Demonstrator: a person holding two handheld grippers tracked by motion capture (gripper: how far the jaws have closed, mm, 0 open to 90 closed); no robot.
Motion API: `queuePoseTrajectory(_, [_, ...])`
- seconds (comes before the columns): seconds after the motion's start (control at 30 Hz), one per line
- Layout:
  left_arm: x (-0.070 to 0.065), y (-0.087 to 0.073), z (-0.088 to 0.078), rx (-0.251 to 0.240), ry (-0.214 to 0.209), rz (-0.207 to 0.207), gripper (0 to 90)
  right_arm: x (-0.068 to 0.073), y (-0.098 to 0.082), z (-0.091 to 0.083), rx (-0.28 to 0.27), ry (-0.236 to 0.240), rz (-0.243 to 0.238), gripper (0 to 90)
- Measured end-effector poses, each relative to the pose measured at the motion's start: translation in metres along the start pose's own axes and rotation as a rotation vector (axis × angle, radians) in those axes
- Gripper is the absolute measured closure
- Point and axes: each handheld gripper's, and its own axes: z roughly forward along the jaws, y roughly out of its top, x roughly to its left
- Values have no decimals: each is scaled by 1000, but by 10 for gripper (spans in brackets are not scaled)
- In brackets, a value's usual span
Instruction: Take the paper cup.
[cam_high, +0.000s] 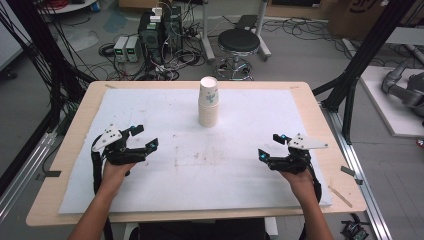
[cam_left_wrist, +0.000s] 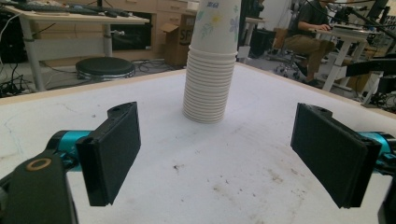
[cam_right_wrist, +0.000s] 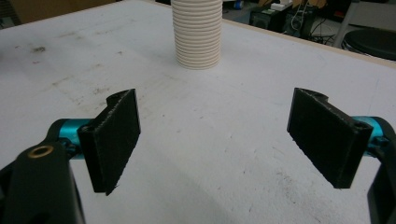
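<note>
Between the jaws of the left gripper there is only bare white mat; jaws spread wide, nothing gripped. Same for the right gripper: jaws wide apart, nothing between them, pads clear of the surface as seen in the right gripper view. Each gripper sits low over the near half of the mat, left one toward the left edge, right one toward the right edge, well apart from each other. Stack of paper cups stands upright at the far middle of the mat, well ahead of both grippers, touched by neither. Open mat between jaws and stack; faint dirty smudges only. Mat lies on a wooden table. Beyond the far edge: a round black stool, grey boxes with tangled cables on the floor
</note>
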Motion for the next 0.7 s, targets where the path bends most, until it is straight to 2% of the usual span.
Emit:
queuePoseTrajectory(0.37, [-1,0,3,8,-6,-4,160,-2,-2,-2,-10,3,8,175])
queuePoseTrajectory(0.7, [-3,1,4,7,-15,3,160,1,0,-3,-7,1,-1,175])
